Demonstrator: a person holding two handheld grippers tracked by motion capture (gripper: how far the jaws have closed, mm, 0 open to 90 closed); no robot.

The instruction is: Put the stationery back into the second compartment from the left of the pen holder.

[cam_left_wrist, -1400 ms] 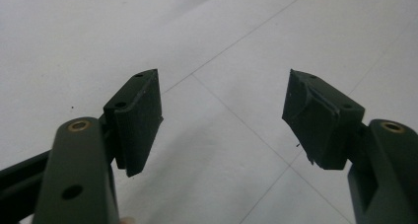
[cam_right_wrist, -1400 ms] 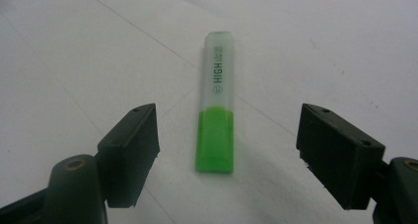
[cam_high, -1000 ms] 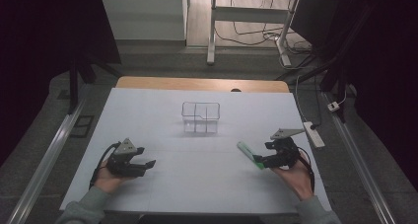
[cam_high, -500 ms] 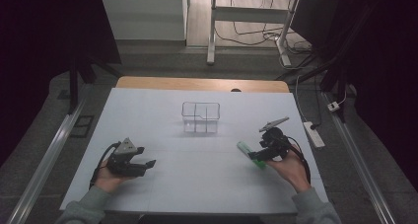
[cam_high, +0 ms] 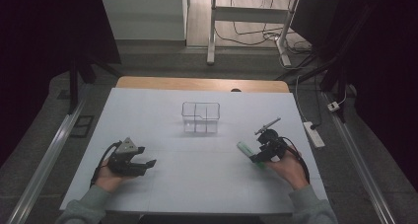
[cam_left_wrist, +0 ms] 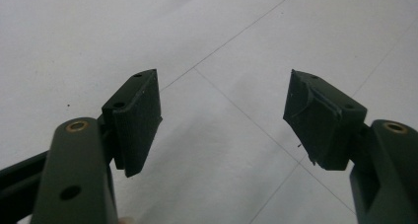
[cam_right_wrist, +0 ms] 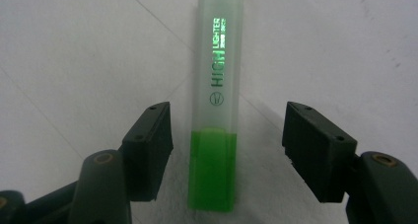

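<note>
At the lower left of the high view, the left gripper [cam_high: 143, 166] rests low over the white table [cam_high: 197, 194] in the person's left hand [cam_high: 109, 177]. In the left gripper view its 2 black jaws stand wide apart, with only bare white table surface and thin seam lines between them; it holds nothing.

At the lower right of the high view, the right gripper [cam_high: 257, 155] sits in the person's right hand [cam_high: 288, 167], tipped down toward the table. A green highlighter [cam_high: 248, 151] lies flat on the table at its jaws. In the right gripper view the highlighter [cam_right_wrist: 217, 110] runs from the bottom centre up to the top of the frame, its green cap nearest the camera and its frosted barrel, printed "HIGH LIGHTER", farther off. The 2 jaws stand on either side of the green cap with a clear gap on each side, so the pads do not press on it. The jaws have just been closing, with the highlighter between them.

Farther up, near the middle of the high view, a clear divided box [cam_high: 200, 117] stands on the table, well apart from both grippers.

Beyond the far edge, a white power strip [cam_high: 314, 134] lies on the floor at the right.
</note>
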